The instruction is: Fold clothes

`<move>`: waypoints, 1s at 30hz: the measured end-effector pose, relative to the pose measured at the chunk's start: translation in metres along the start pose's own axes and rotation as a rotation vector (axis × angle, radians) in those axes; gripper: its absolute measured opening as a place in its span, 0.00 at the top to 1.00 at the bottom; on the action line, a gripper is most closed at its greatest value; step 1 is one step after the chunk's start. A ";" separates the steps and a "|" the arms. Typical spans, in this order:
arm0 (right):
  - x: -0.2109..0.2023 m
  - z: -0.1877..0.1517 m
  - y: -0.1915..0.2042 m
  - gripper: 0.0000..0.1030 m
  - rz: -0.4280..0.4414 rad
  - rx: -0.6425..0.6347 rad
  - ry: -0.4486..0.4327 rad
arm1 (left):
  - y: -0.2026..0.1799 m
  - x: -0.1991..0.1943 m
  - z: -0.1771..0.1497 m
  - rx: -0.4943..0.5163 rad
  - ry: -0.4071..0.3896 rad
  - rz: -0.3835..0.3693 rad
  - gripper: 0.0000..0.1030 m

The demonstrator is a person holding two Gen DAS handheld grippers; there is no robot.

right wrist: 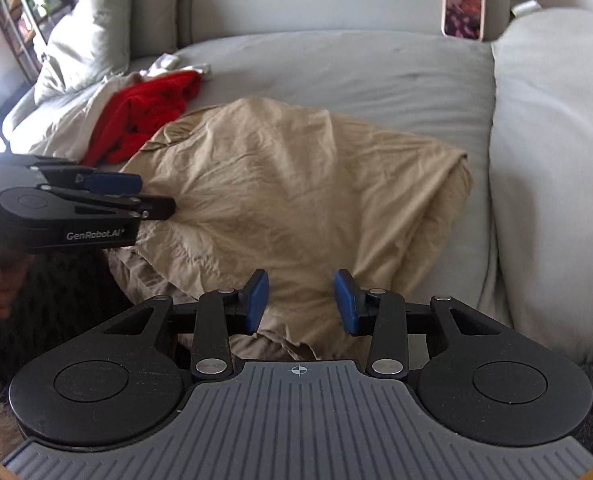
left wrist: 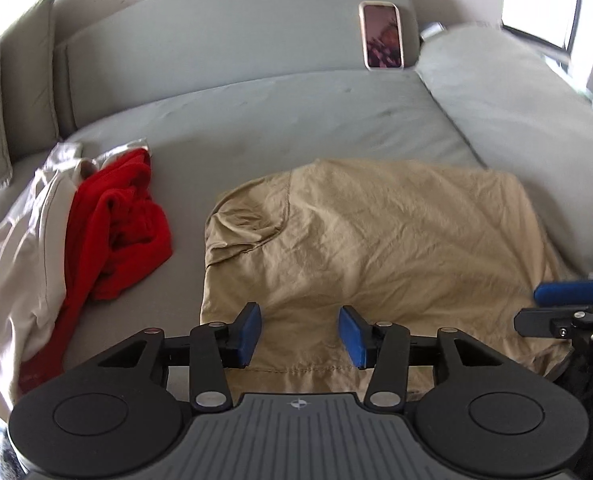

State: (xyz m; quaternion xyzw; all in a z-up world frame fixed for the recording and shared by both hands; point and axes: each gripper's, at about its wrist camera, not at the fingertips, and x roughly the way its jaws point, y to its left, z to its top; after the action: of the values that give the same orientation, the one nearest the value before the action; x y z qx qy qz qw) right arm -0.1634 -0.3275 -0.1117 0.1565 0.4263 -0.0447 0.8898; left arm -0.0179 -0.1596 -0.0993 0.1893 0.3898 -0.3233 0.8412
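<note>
A tan garment (left wrist: 376, 240) lies partly folded and wrinkled on the grey sofa seat (left wrist: 256, 120); it also shows in the right wrist view (right wrist: 296, 184). My left gripper (left wrist: 301, 334) is open and empty, just above the garment's near hem. My right gripper (right wrist: 301, 300) is open and empty over the garment's near right corner. The right gripper shows at the right edge of the left wrist view (left wrist: 552, 306). The left gripper shows at the left of the right wrist view (right wrist: 152, 194), over the garment's left edge.
A crumpled red garment (left wrist: 116, 224) and a white garment (left wrist: 20, 248) lie at the left of the seat. A phone (left wrist: 381, 36) leans on the sofa back. A grey cushion (right wrist: 552, 184) bounds the right side. Cushions (left wrist: 0, 92) stand at the far left.
</note>
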 end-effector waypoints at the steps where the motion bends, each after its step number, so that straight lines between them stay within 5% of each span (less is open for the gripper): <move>1: -0.002 0.000 -0.004 0.59 0.010 0.024 -0.004 | 0.005 -0.002 0.001 -0.024 -0.011 -0.006 0.54; 11: -0.020 -0.003 -0.055 0.47 0.095 0.360 -0.166 | 0.049 -0.022 0.013 -0.215 -0.165 0.054 0.37; 15: -0.024 -0.004 -0.071 0.44 0.112 0.459 -0.209 | 0.059 -0.017 0.018 -0.259 -0.148 0.051 0.28; 19: -0.021 -0.002 -0.074 0.37 0.088 0.482 -0.211 | 0.068 -0.006 0.019 -0.323 -0.113 0.008 0.25; 23: -0.020 0.000 -0.078 0.10 0.045 0.503 -0.232 | 0.077 0.006 0.014 -0.397 -0.088 -0.074 0.22; 30: -0.006 0.000 -0.098 0.08 0.041 0.580 -0.216 | 0.085 0.022 0.008 -0.448 -0.066 -0.201 0.22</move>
State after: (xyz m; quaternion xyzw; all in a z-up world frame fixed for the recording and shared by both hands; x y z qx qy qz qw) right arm -0.1880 -0.4210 -0.1303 0.4068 0.2954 -0.1627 0.8490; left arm 0.0558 -0.1118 -0.1060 -0.0525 0.4409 -0.3171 0.8380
